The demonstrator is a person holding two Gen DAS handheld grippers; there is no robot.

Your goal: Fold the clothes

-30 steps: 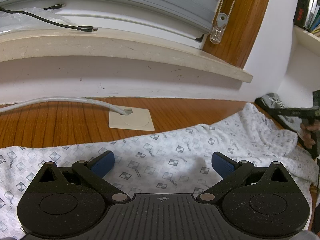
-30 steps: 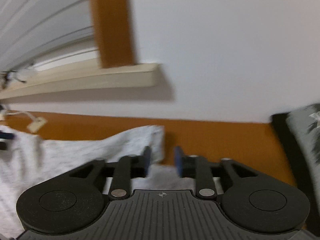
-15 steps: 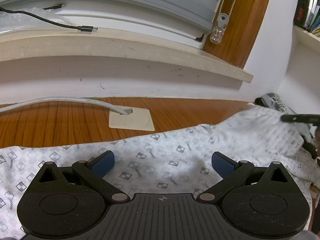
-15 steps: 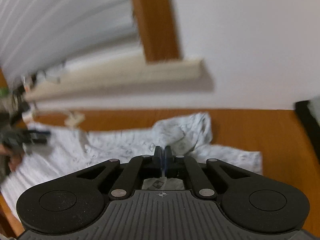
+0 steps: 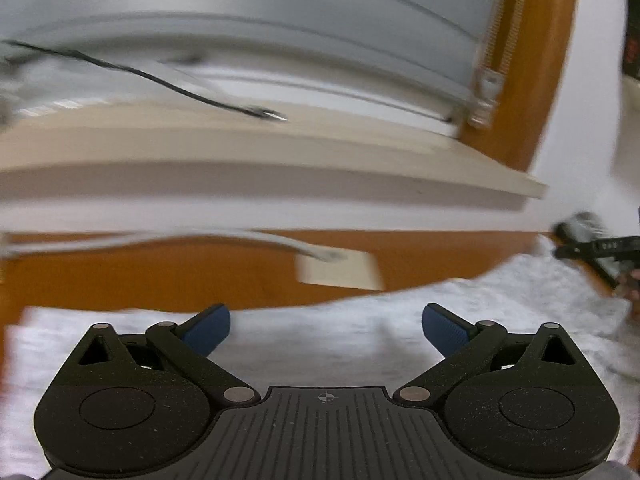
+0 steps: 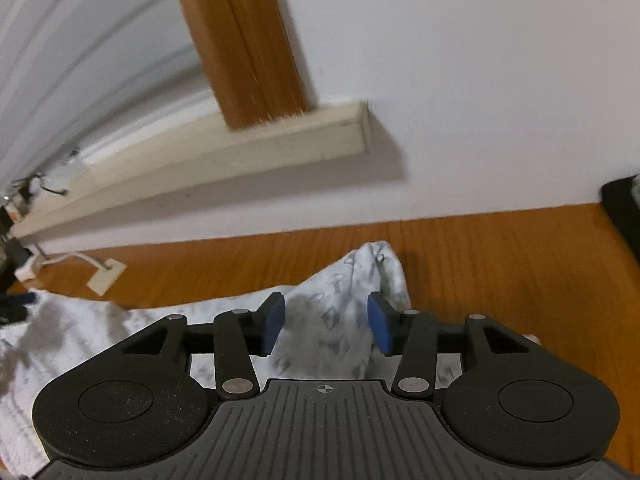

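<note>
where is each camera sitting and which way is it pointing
Left wrist: sits on the left gripper, looking forward across the patterned white garment and wooden table toward the windowsill; its own open blue-padded fingers show, and the right gripper with a bit of hand at far right.
Right wrist: sits on the right gripper, facing the wall and sill end, angled left; its open fingers straddle a raised bunch of the garment.
Shared: garment, table, windowsill, beige cable plate.

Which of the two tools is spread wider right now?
The left tool: its blue pads stand far apart over the garment. The right tool is open, but narrower.
</note>
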